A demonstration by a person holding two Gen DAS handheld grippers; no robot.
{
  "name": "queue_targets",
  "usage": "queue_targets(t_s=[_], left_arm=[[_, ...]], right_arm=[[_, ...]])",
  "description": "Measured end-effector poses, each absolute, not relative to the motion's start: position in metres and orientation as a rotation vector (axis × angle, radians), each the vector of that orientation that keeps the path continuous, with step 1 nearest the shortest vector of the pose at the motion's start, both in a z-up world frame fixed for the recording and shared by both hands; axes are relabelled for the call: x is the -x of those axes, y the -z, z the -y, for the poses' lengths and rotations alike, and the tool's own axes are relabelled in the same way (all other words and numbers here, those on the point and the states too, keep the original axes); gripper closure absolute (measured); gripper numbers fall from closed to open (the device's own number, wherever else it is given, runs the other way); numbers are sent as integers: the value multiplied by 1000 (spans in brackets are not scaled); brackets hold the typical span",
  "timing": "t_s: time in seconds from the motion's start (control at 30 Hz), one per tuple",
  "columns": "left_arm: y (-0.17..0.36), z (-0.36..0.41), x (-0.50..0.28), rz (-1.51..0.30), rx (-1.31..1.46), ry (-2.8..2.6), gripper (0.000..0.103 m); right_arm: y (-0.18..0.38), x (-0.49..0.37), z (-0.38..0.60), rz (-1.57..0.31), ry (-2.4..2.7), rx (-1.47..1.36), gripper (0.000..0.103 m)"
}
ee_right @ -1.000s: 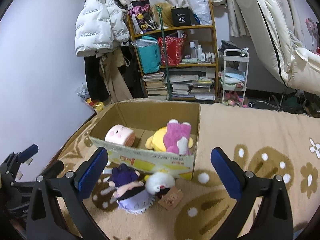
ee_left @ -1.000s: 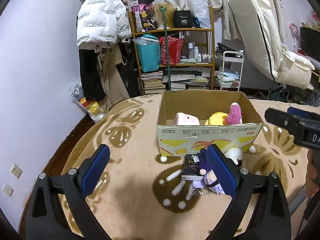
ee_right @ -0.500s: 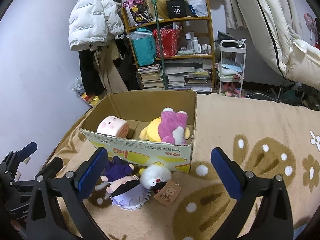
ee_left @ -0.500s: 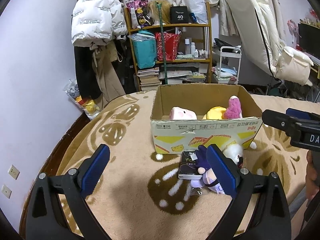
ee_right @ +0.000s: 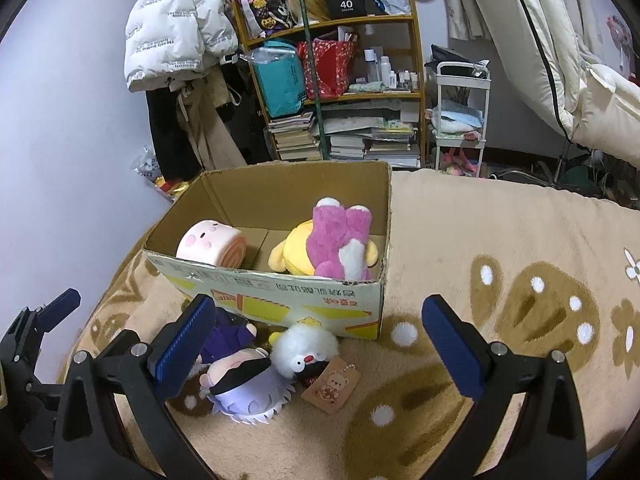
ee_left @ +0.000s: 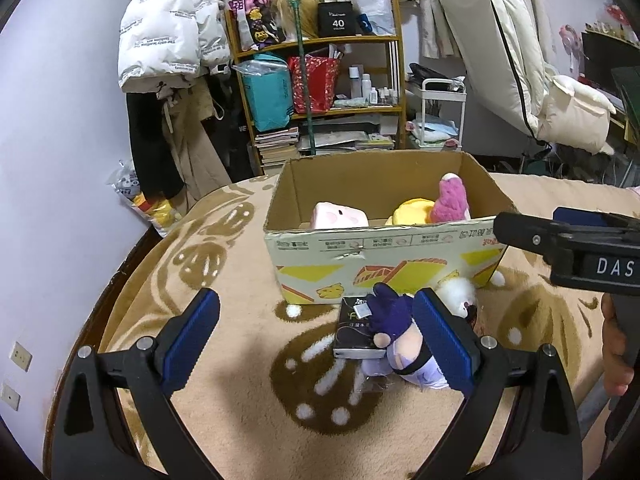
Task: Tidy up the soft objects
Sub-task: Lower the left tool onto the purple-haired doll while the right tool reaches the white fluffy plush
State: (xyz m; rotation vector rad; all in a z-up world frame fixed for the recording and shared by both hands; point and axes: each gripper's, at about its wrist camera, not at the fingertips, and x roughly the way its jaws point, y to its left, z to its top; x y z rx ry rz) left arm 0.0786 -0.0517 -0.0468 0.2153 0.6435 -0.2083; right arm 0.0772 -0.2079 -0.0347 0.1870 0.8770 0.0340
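A cardboard box [ee_left: 384, 248] [ee_right: 280, 292] stands on the beige blanket. Inside lie a pink roll plush [ee_right: 212, 244] [ee_left: 340, 215], a yellow plush [ee_right: 292, 252] and a pink-purple plush [ee_right: 340, 236] [ee_left: 452, 200]. In front of the box lie a purple-haired doll [ee_right: 240, 380] [ee_left: 396, 332], a white fluffy plush [ee_right: 306, 346] [ee_left: 456, 292] and a dark small box [ee_left: 354, 330]. My left gripper [ee_left: 316, 340] is open, above the blanket just left of the doll. My right gripper [ee_right: 316, 344] is open, over the white plush.
A paper tag with a bear [ee_right: 330, 386] lies by the white plush. Behind the bed stand a cluttered wooden shelf [ee_left: 320, 80], hanging jackets [ee_left: 168, 40], a white cart [ee_left: 440, 116] and a padded chair [ee_left: 500, 48]. The bed edge [ee_left: 132, 248] runs at left.
Both grippers have drawn closer to the box and toys and lowered slightly. Both remain open; the toys have not moved.
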Motion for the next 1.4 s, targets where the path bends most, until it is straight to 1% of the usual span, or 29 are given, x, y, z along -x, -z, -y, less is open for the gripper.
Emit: queue_targets(t_s=[0.4,1.1,1.4], left_arm=[[66,73,-88,-655,-249,258,7],[108,93,-111,-768,-258,325,7],[121,107,-105,-794,-308,374,7]], right_arm=[[53,-94,207,-930,-15,-169,0],[97,-121,212,-1082,-6,-231,0],[111,-125,217,-1135,28,-270,0]])
